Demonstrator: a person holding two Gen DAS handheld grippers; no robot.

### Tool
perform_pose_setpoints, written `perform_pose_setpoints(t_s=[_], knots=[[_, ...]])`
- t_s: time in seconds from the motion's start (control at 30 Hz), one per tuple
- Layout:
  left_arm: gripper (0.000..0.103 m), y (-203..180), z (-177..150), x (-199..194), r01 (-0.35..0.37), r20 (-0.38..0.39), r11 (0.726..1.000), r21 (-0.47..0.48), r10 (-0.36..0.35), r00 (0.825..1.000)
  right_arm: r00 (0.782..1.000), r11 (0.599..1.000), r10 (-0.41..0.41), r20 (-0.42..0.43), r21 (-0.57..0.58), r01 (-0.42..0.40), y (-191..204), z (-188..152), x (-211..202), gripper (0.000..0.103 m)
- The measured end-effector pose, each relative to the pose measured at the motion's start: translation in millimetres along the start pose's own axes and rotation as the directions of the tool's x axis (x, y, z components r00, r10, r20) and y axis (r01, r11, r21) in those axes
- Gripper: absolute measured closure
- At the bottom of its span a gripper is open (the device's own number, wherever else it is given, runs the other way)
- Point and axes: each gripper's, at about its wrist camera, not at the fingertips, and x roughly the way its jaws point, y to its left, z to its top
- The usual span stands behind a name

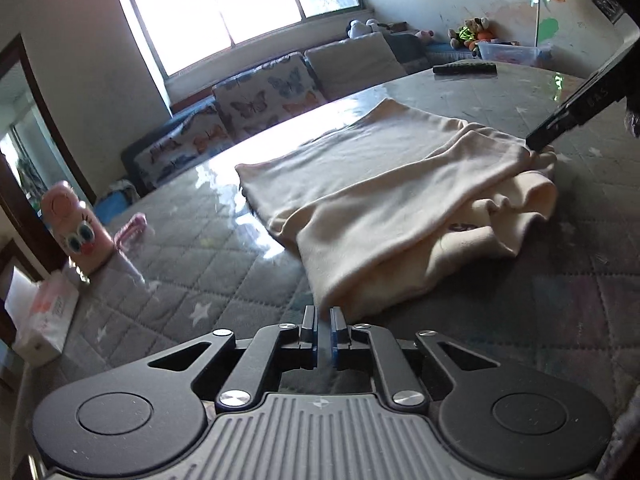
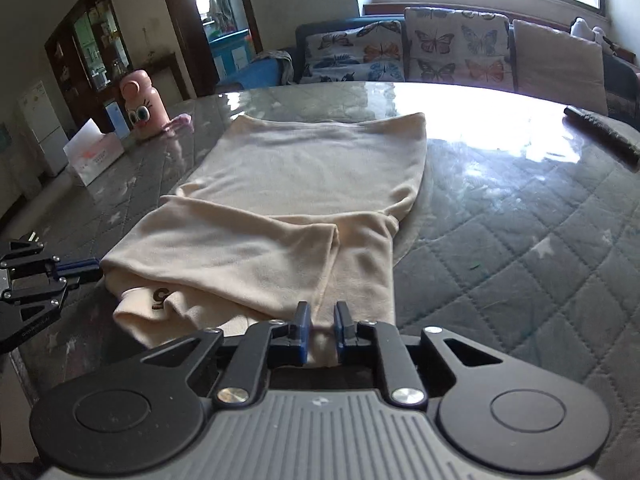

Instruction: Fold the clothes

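A cream garment [image 1: 384,200] lies partly folded on the table, its near layers doubled over and a dark logo [image 2: 160,296] showing at the front edge. My left gripper [image 1: 324,316] is shut on the garment's near corner, with only a thin strip of cloth between the blue pads. From the right wrist view, the left gripper [image 2: 94,270] meets the garment [image 2: 304,168] at its left corner. My right gripper [image 2: 322,312] is shut on a fold of the front edge, cloth bunched between its pads. In the left wrist view the right gripper [image 1: 538,144] pinches the far right corner.
The table [image 2: 520,240] has a grey quilted cover with stars under a glossy sheet. A pink cartoon bottle [image 2: 142,100] and a tissue box [image 2: 94,152] stand at its left edge. A dark remote [image 2: 600,132] lies at the far right. A sofa [image 2: 400,48] stands behind the table.
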Motion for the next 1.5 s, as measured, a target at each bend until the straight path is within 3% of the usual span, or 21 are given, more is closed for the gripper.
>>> perform_pose_setpoints(t_s=[0.2, 0.33, 0.53, 0.67, 0.97, 1.23, 1.5], knots=[[0.092, 22, 28, -2, 0.014, 0.047, 0.994, -0.104, -0.009, 0.999, 0.998, 0.999, 0.017, 0.059, -0.051, -0.014, 4, 23, 1, 0.085], [0.092, 21, 53, 21, 0.074, 0.061, 0.983, -0.167, -0.064, 0.996, 0.997, 0.996, 0.057, 0.046, -0.077, -0.053, 16, 32, 24, 0.082], [0.092, 16, 73, 67, 0.107, 0.026, 0.971, -0.214, -0.104, 0.994, 0.998, 0.993, 0.067, 0.014, -0.102, -0.065, 24, 31, 50, 0.078], [0.094, 25, 65, 87, 0.070, -0.041, 0.968, -0.241, -0.082, 0.996, 0.997, 0.993, 0.074, -0.005, -0.088, -0.074, 18, 27, 57, 0.077], [0.092, 51, 73, 89, 0.072, -0.020, 0.950, -0.305, -0.082, 0.996, 0.995, 0.988, 0.099, -0.016, -0.120, -0.101, 21, 28, 56, 0.065], [0.092, 54, 84, 131, 0.030, -0.091, 0.965, -0.262, -0.056, 0.994, 0.993, 0.987, 0.117, -0.021, -0.108, -0.119, 17, 28, 59, 0.062], [0.092, 70, 95, 148, -0.019, -0.098, 0.965, -0.260, -0.007, 0.995, 0.990, 0.985, 0.136, -0.028, -0.103, -0.138, 15, 30, 58, 0.062]])
